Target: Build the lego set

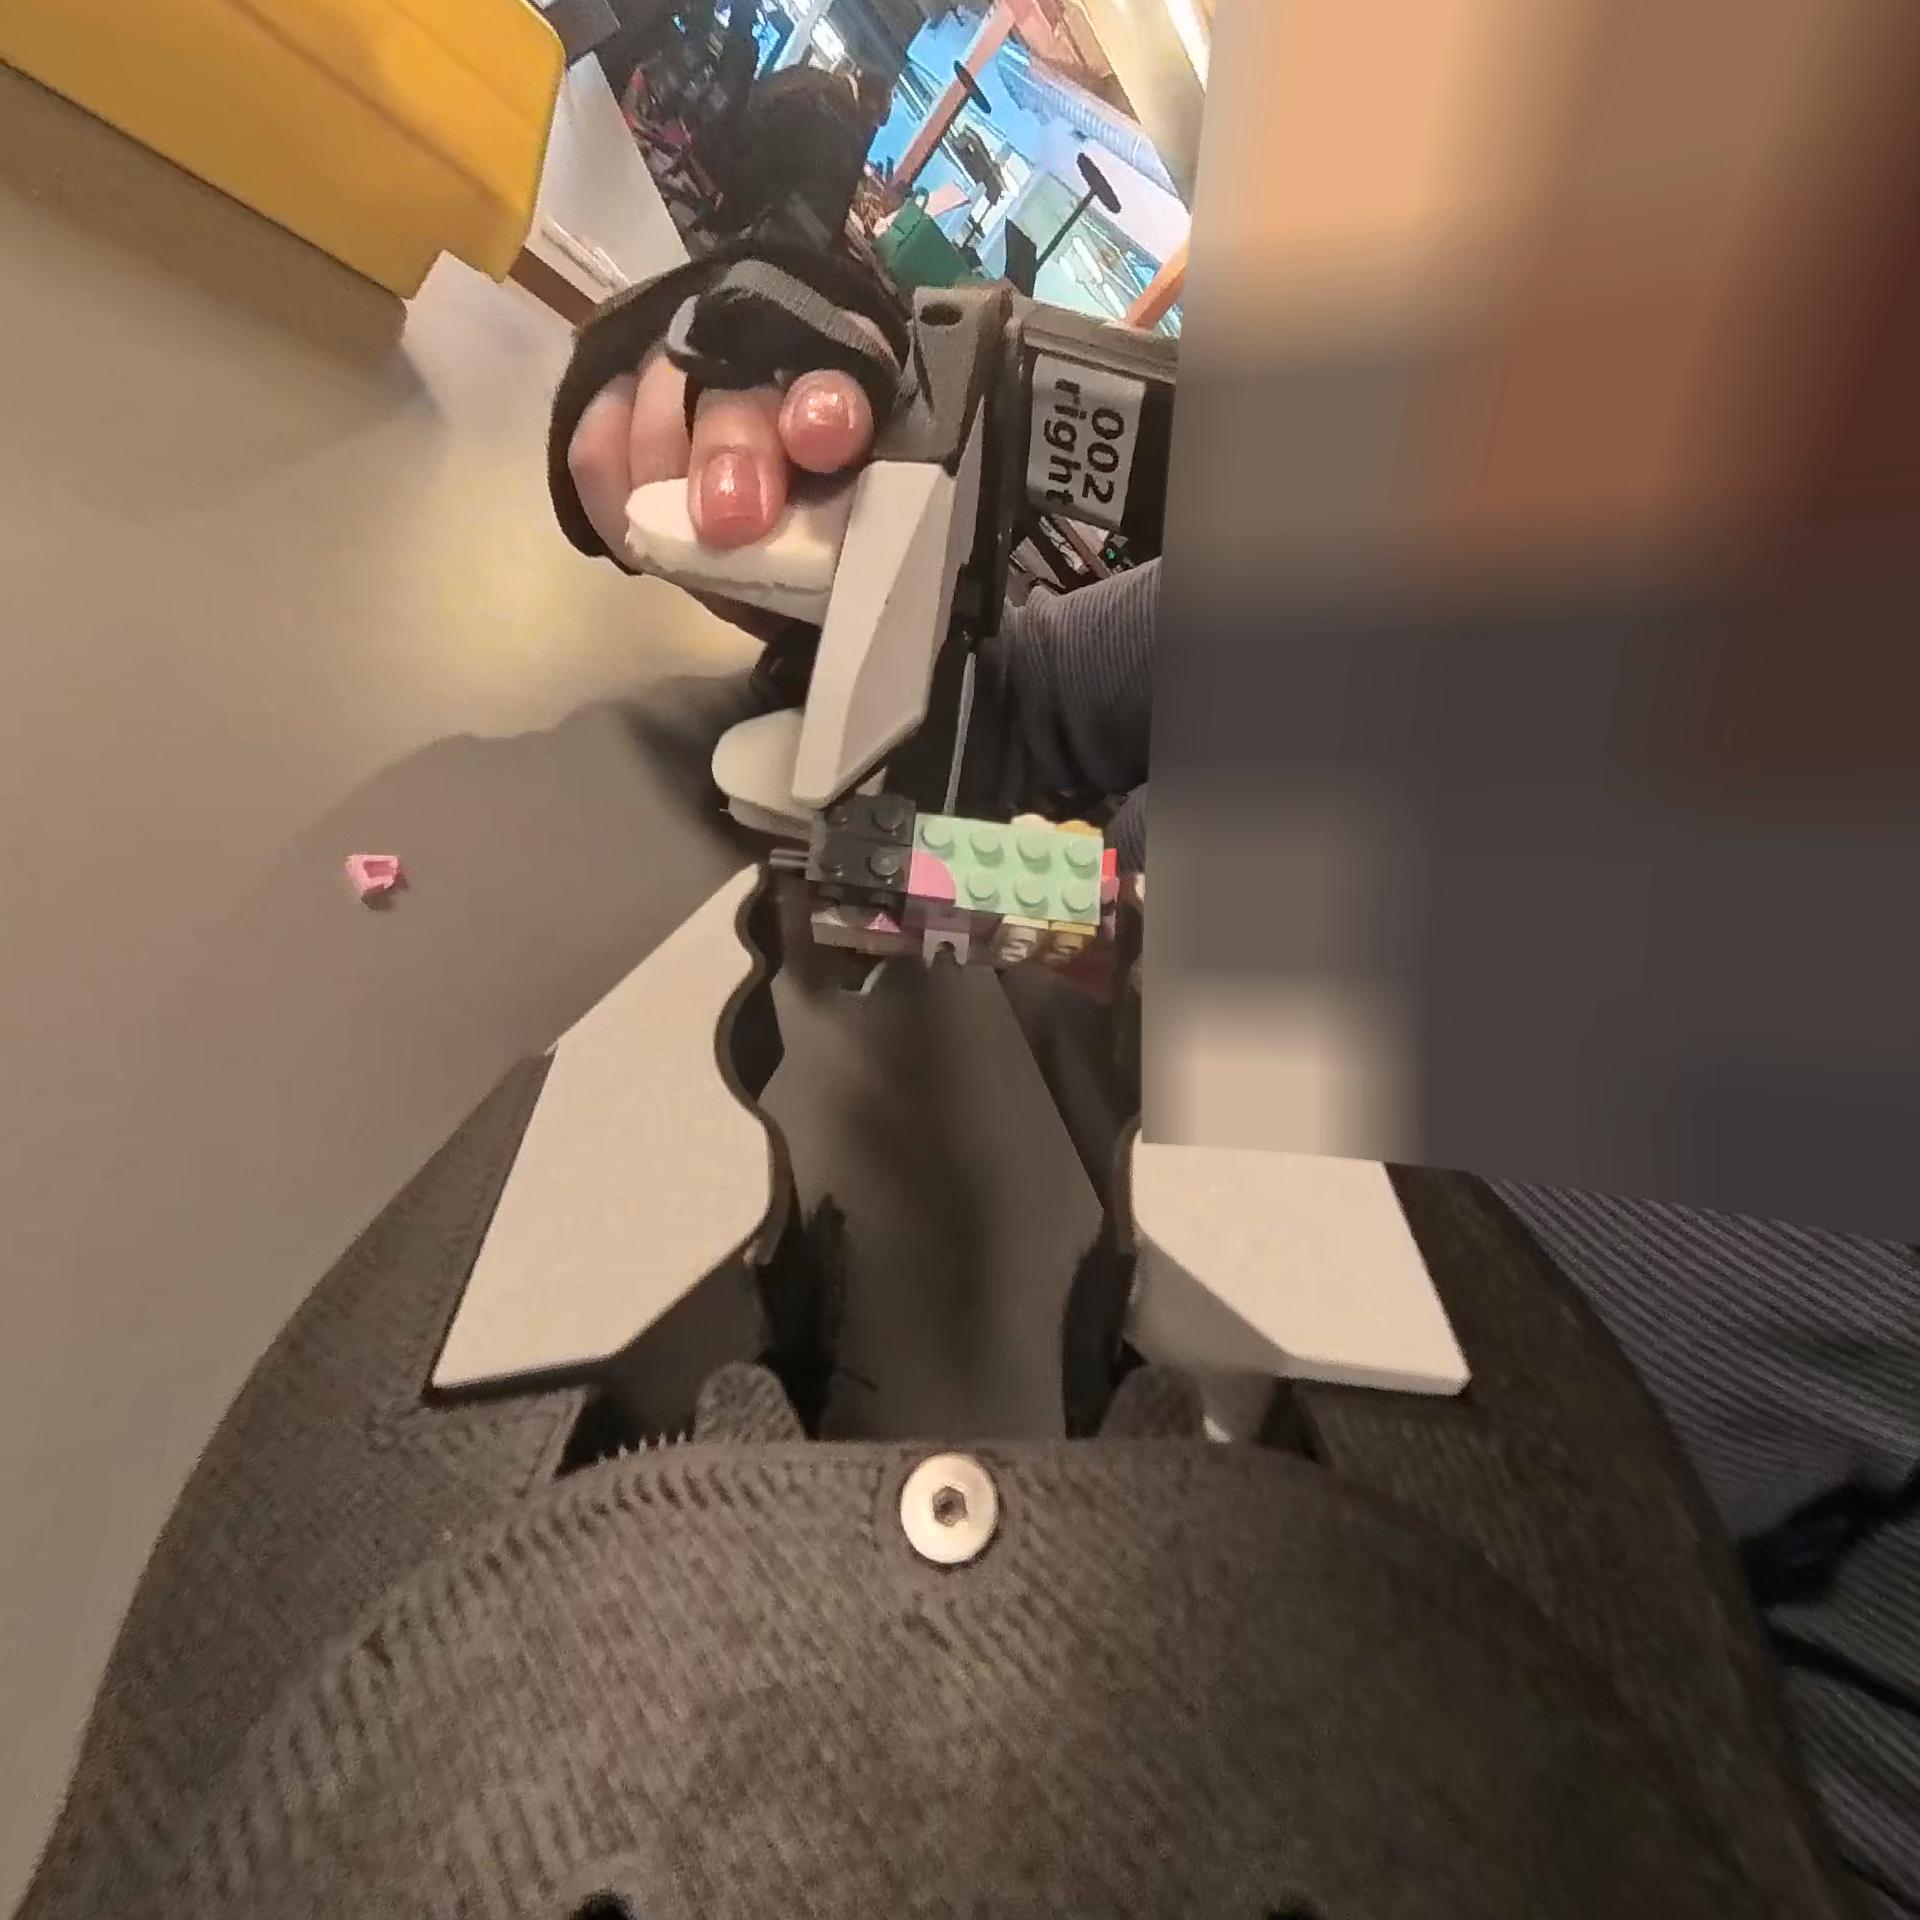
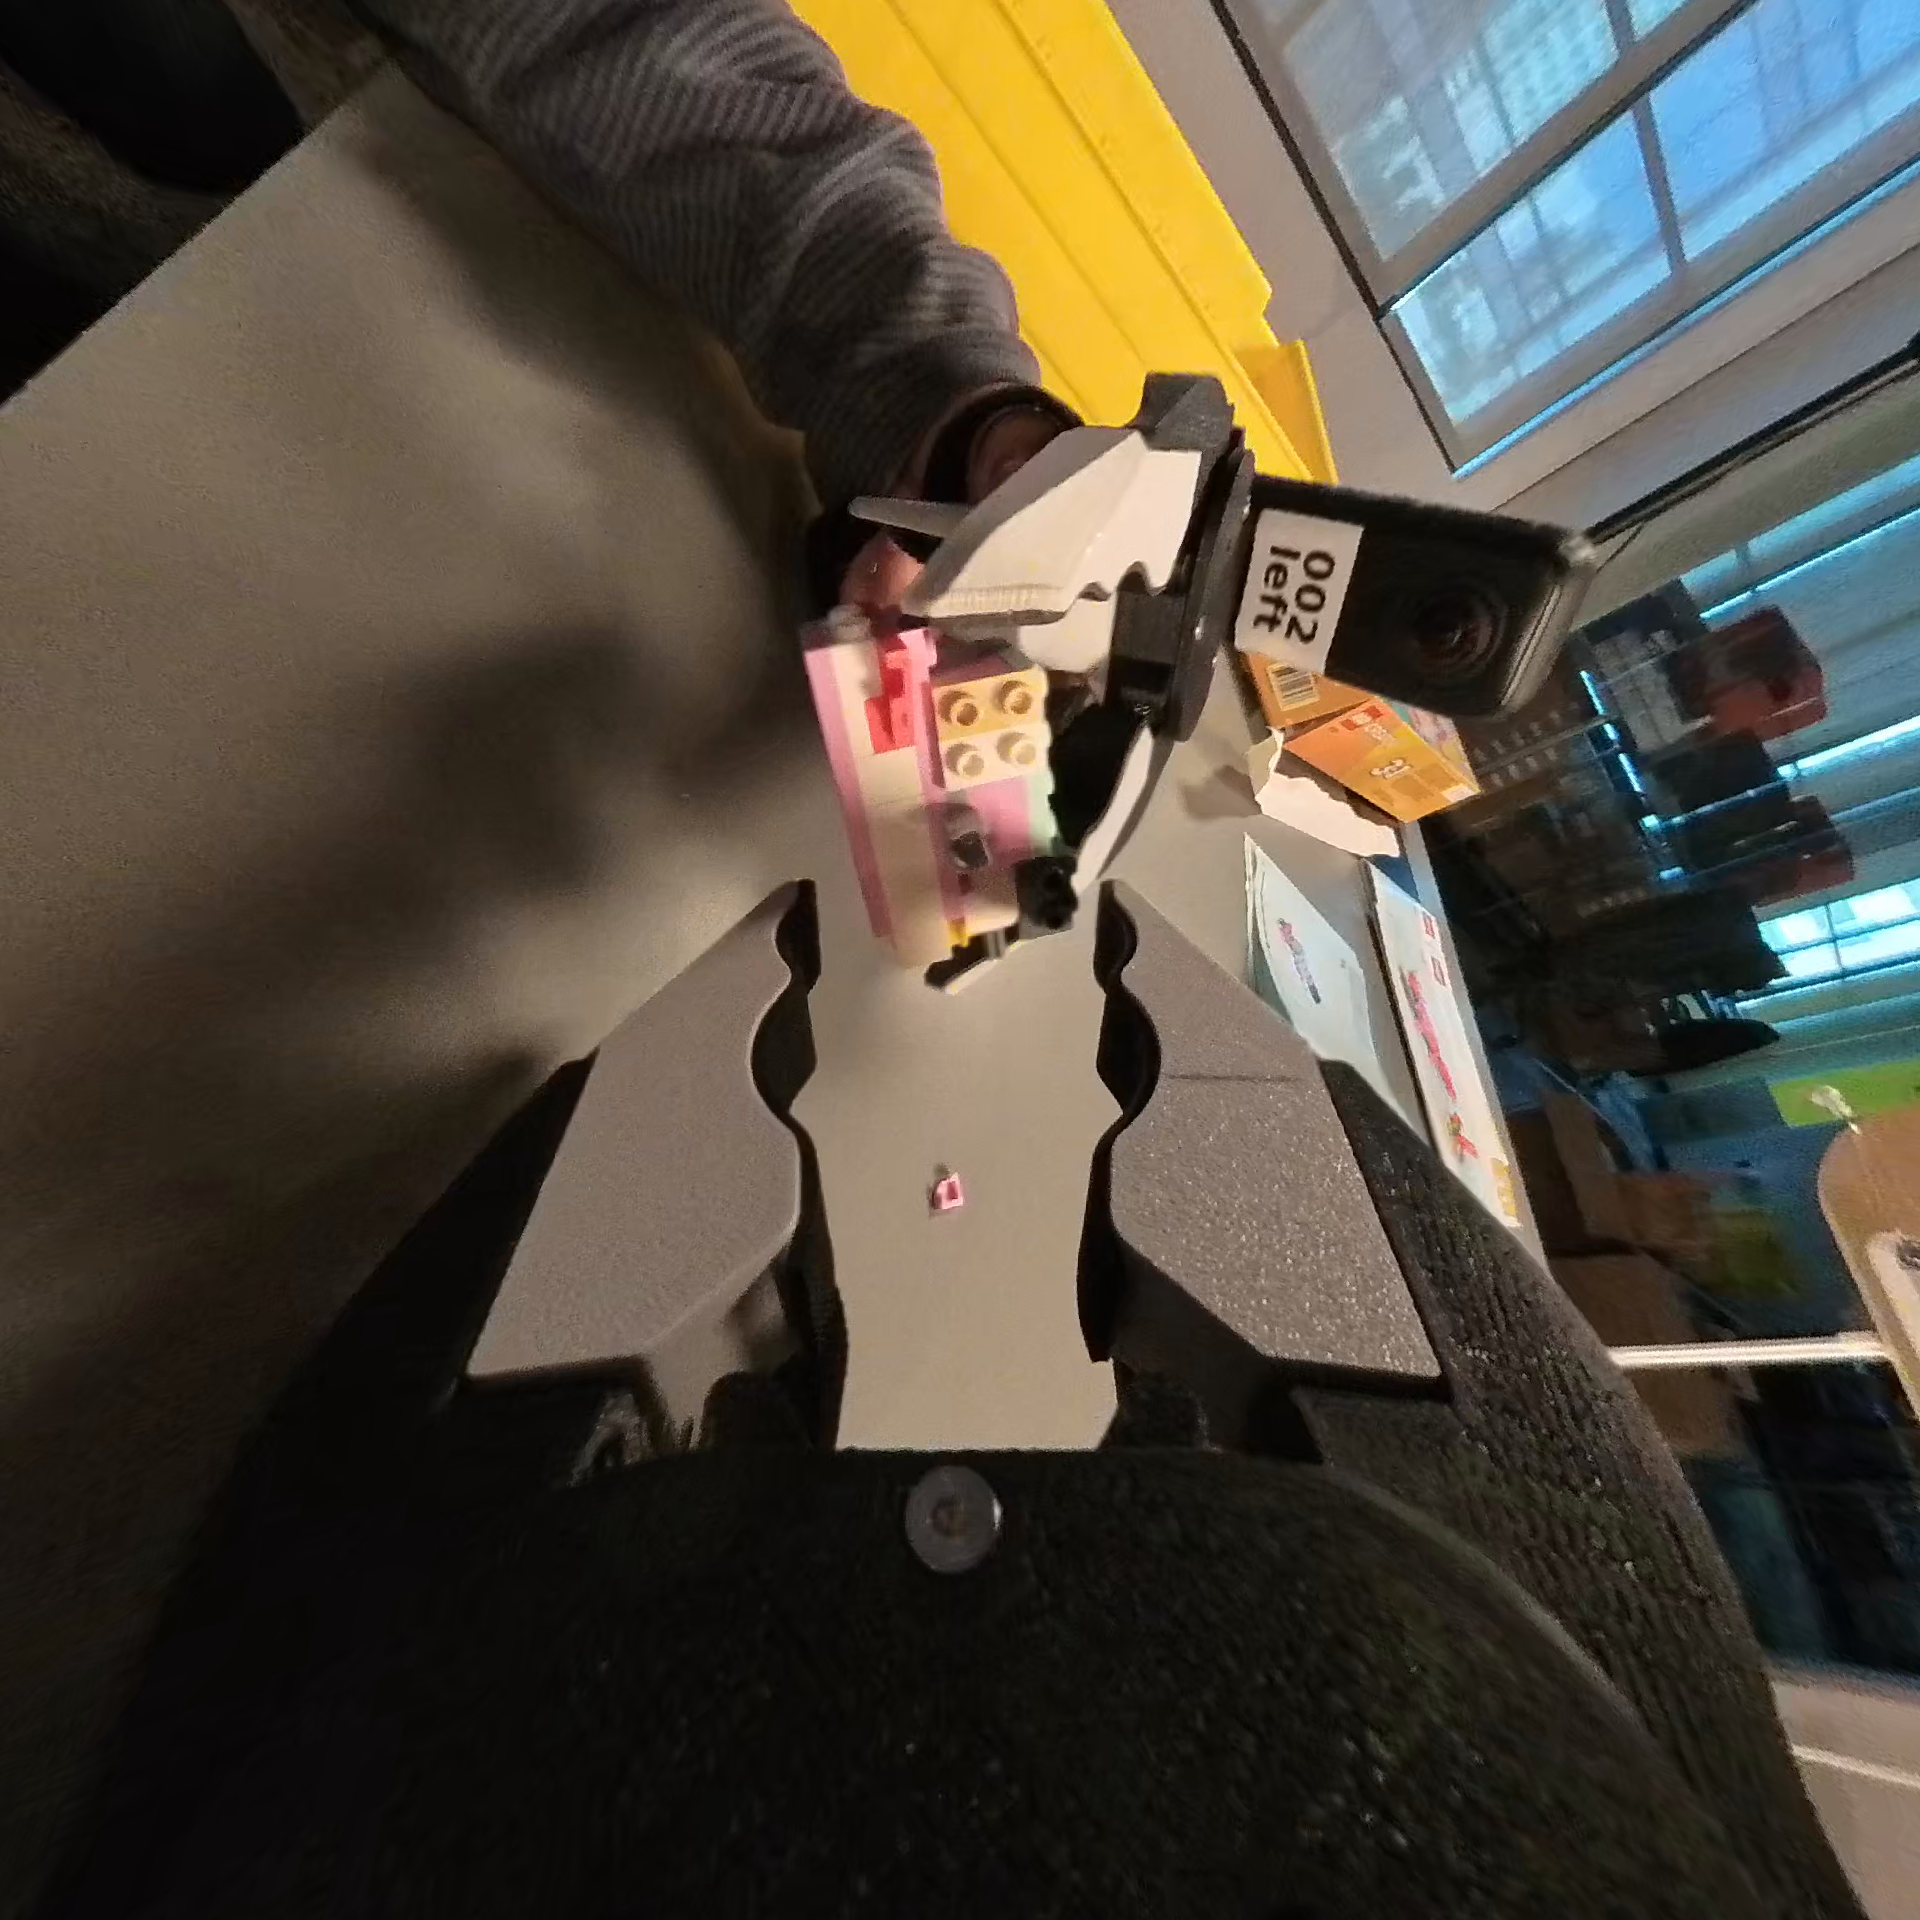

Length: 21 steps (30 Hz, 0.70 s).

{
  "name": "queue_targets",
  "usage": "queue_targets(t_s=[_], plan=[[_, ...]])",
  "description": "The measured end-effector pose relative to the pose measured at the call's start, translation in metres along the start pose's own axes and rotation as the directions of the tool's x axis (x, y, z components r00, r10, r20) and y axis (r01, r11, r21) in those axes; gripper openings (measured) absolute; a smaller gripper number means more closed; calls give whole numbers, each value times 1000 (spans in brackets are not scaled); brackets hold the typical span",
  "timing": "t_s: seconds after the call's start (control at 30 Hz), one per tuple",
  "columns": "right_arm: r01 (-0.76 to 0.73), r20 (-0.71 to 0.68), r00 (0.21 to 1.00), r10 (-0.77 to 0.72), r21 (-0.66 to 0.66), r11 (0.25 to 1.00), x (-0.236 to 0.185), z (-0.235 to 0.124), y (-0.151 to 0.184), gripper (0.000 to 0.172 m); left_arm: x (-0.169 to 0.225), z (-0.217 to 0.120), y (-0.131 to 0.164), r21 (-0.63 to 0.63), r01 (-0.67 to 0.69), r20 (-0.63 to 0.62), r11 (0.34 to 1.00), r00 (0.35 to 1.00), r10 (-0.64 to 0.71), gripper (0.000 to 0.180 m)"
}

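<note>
My left gripper (image 1: 945, 966) is shut on a small brick assembly (image 1: 997, 862) with a mint green top, a black end and pink parts, and holds it lengthwise in the air above the grey table (image 1: 208, 623). Its right finger is hidden by a blurred patch. In the right wrist view its white fingers (image 2: 1039, 571) clamp the assembly (image 2: 894, 790) at both ends. My right gripper (image 2: 956, 904) is open, with its fingertips just short of the assembly's black end, one on each side. In the left wrist view one of its fingers (image 1: 883, 623) reaches the black brick.
A tiny pink piece (image 1: 372, 878) lies loose on the table and also shows in the right wrist view (image 2: 948, 1192). A yellow bin (image 2: 1091, 208) stands at the table's far side. An orange box (image 2: 1382, 748) and printed booklets (image 2: 1444, 1049) lie to the right. The tips of both grippers are at nearly the same place.
</note>
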State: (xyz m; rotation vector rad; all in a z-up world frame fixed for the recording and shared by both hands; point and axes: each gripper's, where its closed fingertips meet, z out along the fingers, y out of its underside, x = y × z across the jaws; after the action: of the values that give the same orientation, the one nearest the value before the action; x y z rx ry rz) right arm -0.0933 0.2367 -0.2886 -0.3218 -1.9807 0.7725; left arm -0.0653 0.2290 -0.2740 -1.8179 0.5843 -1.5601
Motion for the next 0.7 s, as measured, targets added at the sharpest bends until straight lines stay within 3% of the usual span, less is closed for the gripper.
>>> queue_targets(t_s=[0.33,0.53,0.7], plan=[[69,13,998,-68,-8,998,-8,5,-4,41,2,6,6,-39,25,-16,999,1000,-25,63],[56,4,998,-56,-15,998,-3,2,-5,41,3,7,0,6,35,-27,999,999,-35,64],[44,-66,997,-44,-7,999,9,0,-5,41,2,10,-6,52,32,-17,998,999,-31,76]])
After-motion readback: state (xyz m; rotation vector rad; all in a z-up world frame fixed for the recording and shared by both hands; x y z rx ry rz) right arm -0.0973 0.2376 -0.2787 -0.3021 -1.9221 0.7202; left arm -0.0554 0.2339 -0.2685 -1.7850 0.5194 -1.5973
